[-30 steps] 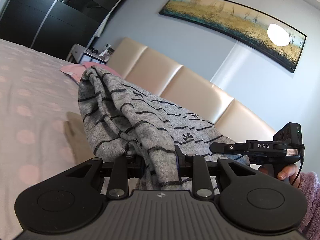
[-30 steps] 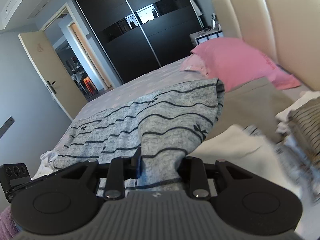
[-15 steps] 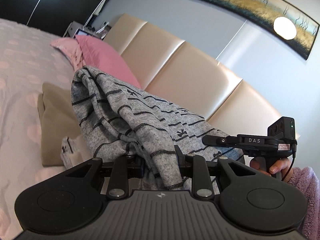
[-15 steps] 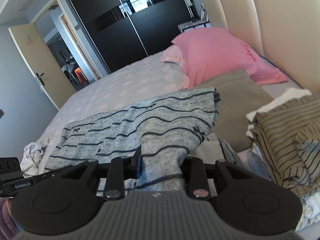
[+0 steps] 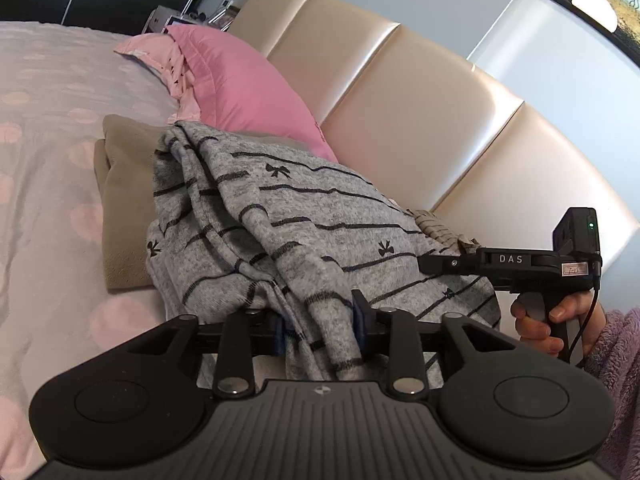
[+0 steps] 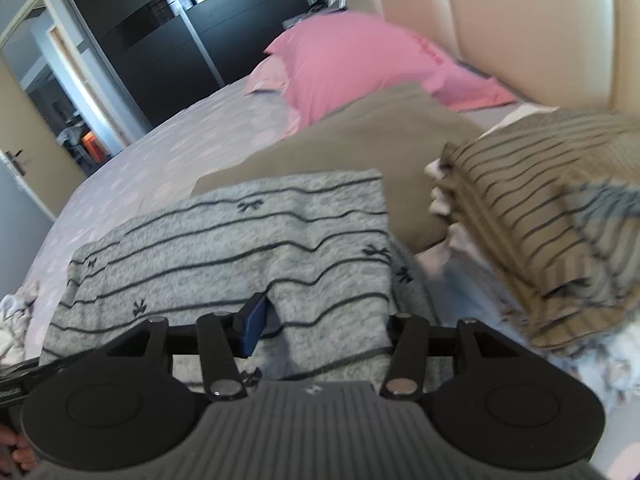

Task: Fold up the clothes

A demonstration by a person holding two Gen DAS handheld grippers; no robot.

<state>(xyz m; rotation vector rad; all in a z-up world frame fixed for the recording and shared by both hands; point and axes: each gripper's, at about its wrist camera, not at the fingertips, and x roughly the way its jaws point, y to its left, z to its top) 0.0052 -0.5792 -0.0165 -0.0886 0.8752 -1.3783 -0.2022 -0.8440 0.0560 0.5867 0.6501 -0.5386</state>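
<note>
A folded grey garment with dark stripes and small bows (image 5: 304, 216) hangs between my two grippers, low over the bed; it also shows in the right wrist view (image 6: 240, 248). My left gripper (image 5: 320, 326) is shut on its near edge. My right gripper (image 6: 320, 324) has its jaws spread wide with the cloth lying loose between them; it also shows from the side in the left wrist view (image 5: 460, 264). The garment's far end rests over a folded tan garment (image 6: 360, 136).
A pink pillow (image 5: 240, 80) lies against the cream padded headboard (image 5: 420, 120). A stack of folded striped clothes (image 6: 532, 208) sits at the right. The pink-dotted bedspread (image 5: 40, 160) spreads to the left. A crumpled white garment (image 6: 12, 320) lies at far left.
Both grippers have carried the grey garment toward the headboard and lowered it beside the folded stack. My right gripper's jaws have opened and released the cloth.
</note>
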